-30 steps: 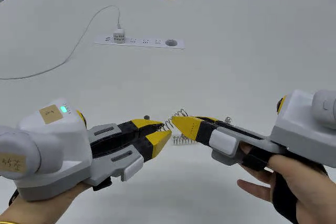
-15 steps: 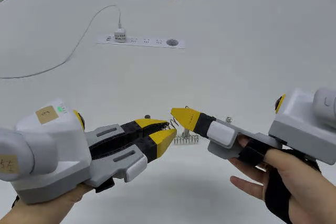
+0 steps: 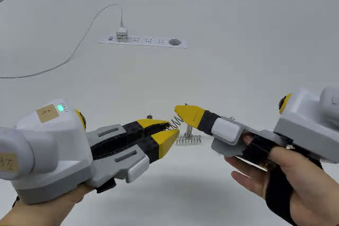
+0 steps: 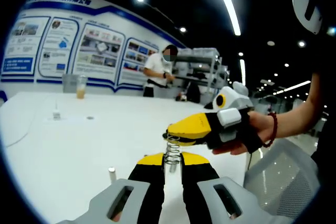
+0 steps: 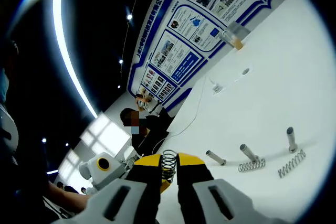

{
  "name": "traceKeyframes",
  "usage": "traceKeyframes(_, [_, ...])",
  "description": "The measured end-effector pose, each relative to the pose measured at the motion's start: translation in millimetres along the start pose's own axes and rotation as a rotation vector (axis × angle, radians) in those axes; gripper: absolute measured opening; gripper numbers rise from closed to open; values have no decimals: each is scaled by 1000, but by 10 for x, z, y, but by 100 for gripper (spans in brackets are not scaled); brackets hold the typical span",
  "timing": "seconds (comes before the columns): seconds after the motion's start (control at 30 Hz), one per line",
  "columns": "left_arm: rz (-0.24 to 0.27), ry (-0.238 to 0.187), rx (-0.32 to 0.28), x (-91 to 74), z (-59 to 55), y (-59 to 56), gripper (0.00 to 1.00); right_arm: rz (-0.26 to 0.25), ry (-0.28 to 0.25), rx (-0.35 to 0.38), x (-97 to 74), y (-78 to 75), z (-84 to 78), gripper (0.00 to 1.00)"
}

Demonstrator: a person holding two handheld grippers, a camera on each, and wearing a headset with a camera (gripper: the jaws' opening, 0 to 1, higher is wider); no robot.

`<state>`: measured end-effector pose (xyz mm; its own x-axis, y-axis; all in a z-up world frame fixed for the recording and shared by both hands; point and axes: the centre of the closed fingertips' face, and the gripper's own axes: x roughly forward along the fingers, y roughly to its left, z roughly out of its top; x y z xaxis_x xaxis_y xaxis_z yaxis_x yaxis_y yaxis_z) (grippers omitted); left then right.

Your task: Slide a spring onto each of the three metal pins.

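Above the white table [image 3: 238, 51], the spring [image 4: 172, 152] spans both grippers, long axis running tip to tip, left gripper [image 3: 170, 129] clamped on one end, right gripper [image 3: 180, 113] pinching the other.

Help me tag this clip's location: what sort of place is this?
Probably a company showroom or exhibition hall: blue-and-white wall display boards, grey loaded shelving at the back, and a large white table serving as workbench.

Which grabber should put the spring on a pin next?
Probably the right gripper: the spring sits between its jaws, and all three pins lie ahead in its view. The left gripper grips it too.
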<state>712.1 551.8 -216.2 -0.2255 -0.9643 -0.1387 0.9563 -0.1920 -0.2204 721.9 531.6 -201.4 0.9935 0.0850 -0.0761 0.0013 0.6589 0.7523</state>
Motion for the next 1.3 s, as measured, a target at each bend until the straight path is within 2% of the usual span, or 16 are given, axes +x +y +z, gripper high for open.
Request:
traceKeyframes(0.17, [12,20,10,-9,-18,18,11,-3,8,-54,26,30,-20,11])
traceKeyframes(0.27, [23,50,56,-18,-49,31,11,-5,17,-92,46,28,-35,11])
traceKeyframes(0.33, [27,70,63,-19,-68,29,11,-12,24,-123,57,20,-46,11])
traceKeyframes(0.4, [41,96,145,-27,-86,50,11,-17,26,-155,76,27,-51,11])
traceKeyframes(0.57, [53,120,186,-37,-118,54,14,-34,35,-238,112,33,-47,11])
traceKeyframes(0.6, [60,136,210,-51,-139,69,14,-34,31,-249,120,33,-39,11])
traceKeyframes(0.7, [77,167,251,-86,-189,103,16,-41,11,-246,144,6,10,11])
traceKeyframes(1.1, [129,204,219,-250,-353,211,30,-83,-36,-340,325,-104,84,11])
traceKeyframes(1.3, [145,213,217,-291,-383,252,39,-103,-45,-392,427,-165,89,11])
